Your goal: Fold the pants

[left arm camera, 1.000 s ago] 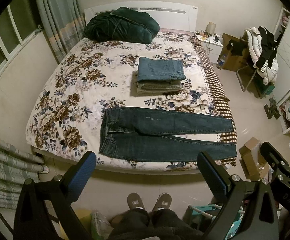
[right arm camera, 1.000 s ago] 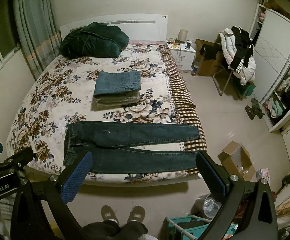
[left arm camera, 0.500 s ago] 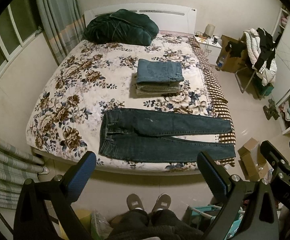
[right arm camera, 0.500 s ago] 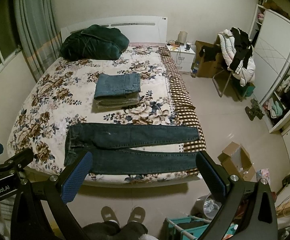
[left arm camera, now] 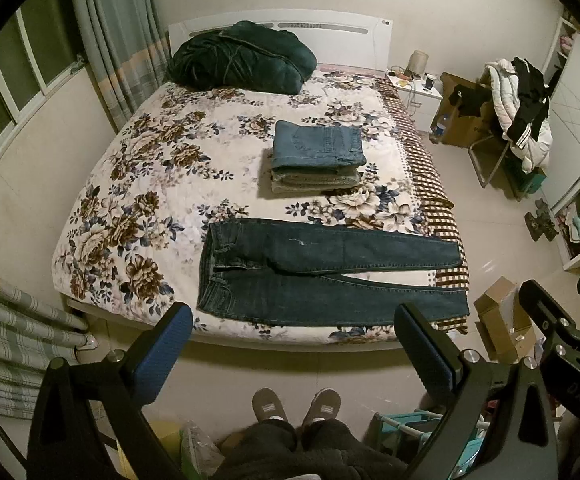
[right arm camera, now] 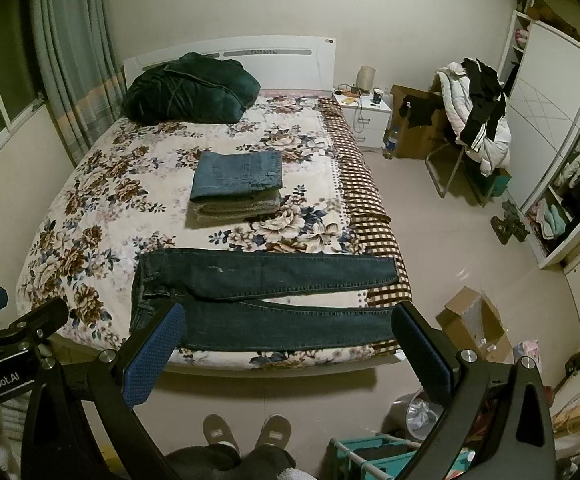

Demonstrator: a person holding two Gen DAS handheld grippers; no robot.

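Note:
Dark blue jeans [left arm camera: 322, 272] lie flat and unfolded across the near edge of the floral bed [left arm camera: 137, 184], waistband to the left, legs reaching right; they also show in the right wrist view [right arm camera: 265, 300]. My left gripper [left arm camera: 294, 344] is open and empty, held high above the floor in front of the bed. My right gripper [right arm camera: 290, 348] is open and empty too, beside it to the right. Neither touches the jeans.
A stack of folded pants [left arm camera: 316, 156] sits mid-bed. A dark green duvet [left arm camera: 241, 58] lies at the headboard. A cardboard box [right arm camera: 474, 324], bin [right arm camera: 414, 412] and teal rack [right arm camera: 370, 456] stand on the floor right. A chair with clothes [right arm camera: 474, 116] stands by the wardrobe.
Both views have shifted slightly, with the bed sitting a little lower in frame. The jeans and both open grippers are unchanged.

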